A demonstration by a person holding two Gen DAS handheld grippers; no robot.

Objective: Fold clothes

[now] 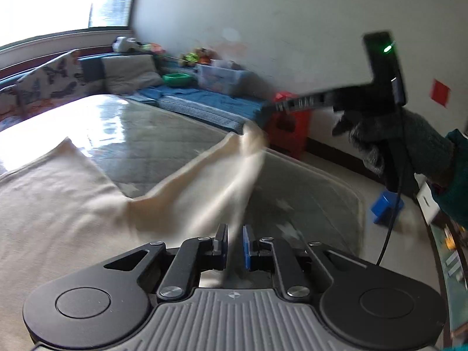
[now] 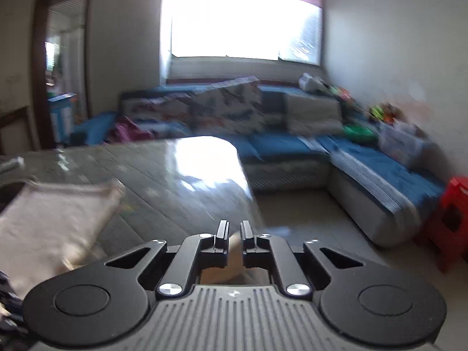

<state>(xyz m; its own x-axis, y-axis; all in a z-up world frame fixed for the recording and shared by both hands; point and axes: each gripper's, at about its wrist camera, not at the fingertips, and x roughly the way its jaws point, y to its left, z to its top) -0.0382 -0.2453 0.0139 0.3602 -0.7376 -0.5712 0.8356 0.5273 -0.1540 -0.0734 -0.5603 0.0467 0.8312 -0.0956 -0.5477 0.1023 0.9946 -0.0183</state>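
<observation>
Left gripper (image 1: 234, 241) jaws nearly shut, pinching cream garment (image 1: 58, 204) at 6 o'clock | right gripper (image 2: 233, 238) jaws likewise pinching it, lifted toward 2 o'clock | I judge: edge raised for folding | remainder on surface (image 1: 146, 134)

A cream garment (image 1: 58, 204) is spread flat on the table — one blurred corner is lifted and stretched taut.

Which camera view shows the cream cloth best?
The left wrist view: the cream cloth spreads over the table, one part lifted by the right gripper. The right wrist view shows only blurred parts, some between its fingers.
</observation>
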